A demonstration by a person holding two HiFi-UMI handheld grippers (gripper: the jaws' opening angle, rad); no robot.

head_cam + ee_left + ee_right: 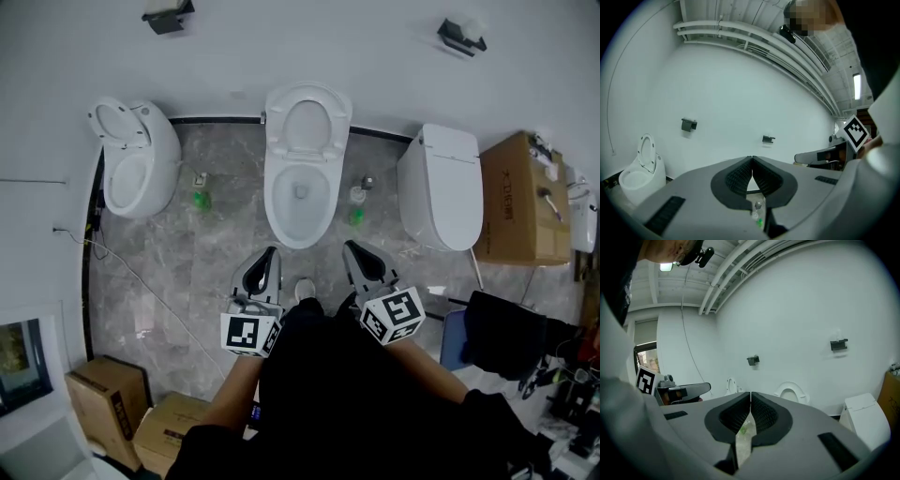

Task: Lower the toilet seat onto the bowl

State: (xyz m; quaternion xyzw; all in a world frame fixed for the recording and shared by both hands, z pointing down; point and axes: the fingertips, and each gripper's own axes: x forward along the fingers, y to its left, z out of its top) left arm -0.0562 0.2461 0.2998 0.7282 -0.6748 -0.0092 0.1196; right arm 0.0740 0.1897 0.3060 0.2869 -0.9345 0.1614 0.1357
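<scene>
The middle toilet bowl point(300, 202) stands at the far wall with its white seat point(307, 120) raised upright against the wall. In the right gripper view the same raised seat point(791, 392) shows just beyond the jaws. My left gripper point(273, 251) and right gripper point(349, 246) hover side by side in front of the bowl, short of it, touching nothing. Both are shut and empty: in each gripper view, the left gripper point(752, 158) and the right gripper point(750, 393) have ribbed pads that meet at the tips.
A second toilet point(136, 159) with its seat up stands at the left, and a closed-lid toilet point(442, 186) at the right. Green bottles point(202, 199) sit on the floor between them. Cardboard boxes point(103, 403) lie at lower left, another box point(520, 197) at the right. A cable point(141, 281) crosses the floor.
</scene>
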